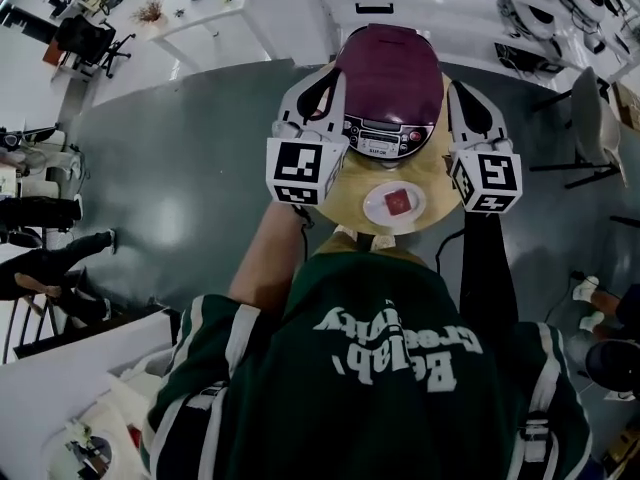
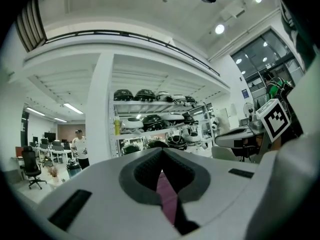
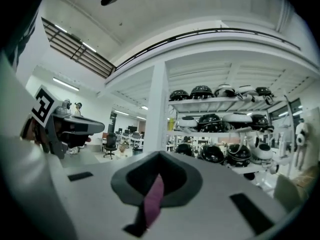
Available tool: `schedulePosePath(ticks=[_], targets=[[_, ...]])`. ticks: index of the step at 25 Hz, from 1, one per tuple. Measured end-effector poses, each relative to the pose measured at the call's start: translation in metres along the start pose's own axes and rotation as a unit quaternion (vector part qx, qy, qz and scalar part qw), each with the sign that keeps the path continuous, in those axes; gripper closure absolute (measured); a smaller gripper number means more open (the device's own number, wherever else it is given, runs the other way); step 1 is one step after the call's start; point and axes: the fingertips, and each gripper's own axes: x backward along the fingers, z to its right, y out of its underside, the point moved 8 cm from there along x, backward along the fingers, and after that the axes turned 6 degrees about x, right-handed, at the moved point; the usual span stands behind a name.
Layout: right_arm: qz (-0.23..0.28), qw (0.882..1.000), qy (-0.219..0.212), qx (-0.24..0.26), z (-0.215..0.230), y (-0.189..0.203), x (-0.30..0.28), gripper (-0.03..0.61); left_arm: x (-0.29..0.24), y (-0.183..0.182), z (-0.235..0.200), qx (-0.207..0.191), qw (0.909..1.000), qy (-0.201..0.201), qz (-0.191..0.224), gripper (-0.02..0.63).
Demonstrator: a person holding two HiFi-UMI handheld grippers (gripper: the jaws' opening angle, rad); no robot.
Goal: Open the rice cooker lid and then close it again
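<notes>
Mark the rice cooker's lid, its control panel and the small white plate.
rice cooker lid (image 1: 388,68): head view, middle of its maroon top.
control panel (image 1: 384,140): head view, the silver front face.
white plate (image 1: 372,207): head view, bare rim left of the red piece.

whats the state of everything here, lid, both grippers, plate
rice cooker lid: closed, down flat on the cooker
left gripper: jaws together, holding nothing, beside the cooker's left side
right gripper: jaws together, holding nothing, beside the cooker's right side
plate: flat on the table in front of the cooker, one red piece on it
</notes>
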Motion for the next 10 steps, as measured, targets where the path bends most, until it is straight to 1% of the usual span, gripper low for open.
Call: schedulePosePath(ticks=[3,10], targets=[[0.001,1.000,-0.007,-0.014,0.002,0.007,0.003,0.574,0.008,0.004,0.002,-0.002,0.9999,-0.010,-0.007,0.619],[0.004,1.000,-0.010,-0.021,0.007,0.008,0.005,0.574,0.017,0.004,0.003,-0.007,0.9996,-0.022,-0.015,0.618]])
